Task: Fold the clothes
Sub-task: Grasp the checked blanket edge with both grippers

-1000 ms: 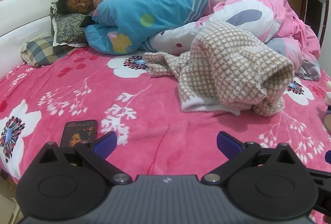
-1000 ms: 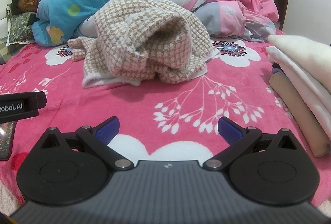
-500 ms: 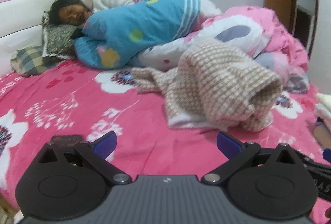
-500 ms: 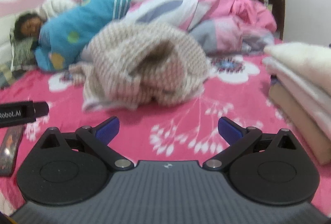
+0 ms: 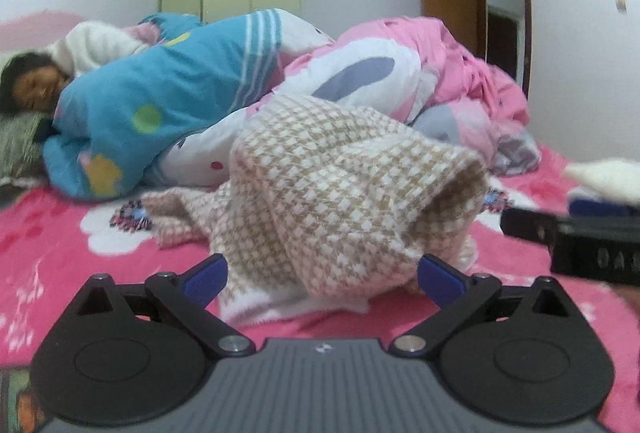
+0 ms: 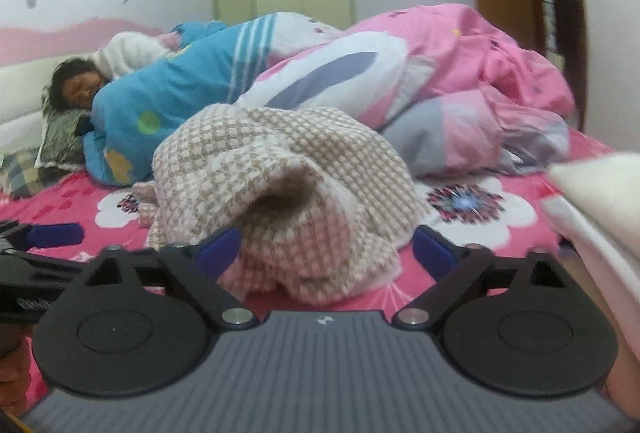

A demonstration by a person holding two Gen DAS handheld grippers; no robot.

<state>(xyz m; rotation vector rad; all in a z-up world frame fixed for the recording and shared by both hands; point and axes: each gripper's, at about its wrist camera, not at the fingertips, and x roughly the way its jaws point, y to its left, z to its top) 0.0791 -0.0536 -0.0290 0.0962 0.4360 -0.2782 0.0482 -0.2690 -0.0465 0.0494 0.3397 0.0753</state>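
A crumpled beige-and-white checked garment (image 5: 340,193) (image 6: 280,161) lies in a heap on the pink flowered bed cover (image 5: 60,245) (image 6: 60,193). My left gripper (image 5: 322,275) is open, its blue pads on either side of the heap's near edge without pressing it. My right gripper (image 6: 326,251) is low at the heap's right end. Its jaws are closing with a fold of the garment between them, and the pads do not squeeze it. Each gripper shows at the edge of the other's view: right gripper (image 5: 568,233), left gripper (image 6: 40,237).
A person (image 5: 32,89) (image 6: 76,89) sleeps at the head of the bed under a blue duvet (image 5: 160,105). A pink duvet (image 5: 440,73) is bunched behind the garment. Folded cream clothes (image 6: 600,201) (image 5: 604,177) are stacked at the right. Wardrobe and door stand behind.
Both grippers have come forward and lower, up to the checked garment, which now lies between their pads. The phone has left the views. The right jaws have narrowed slightly.
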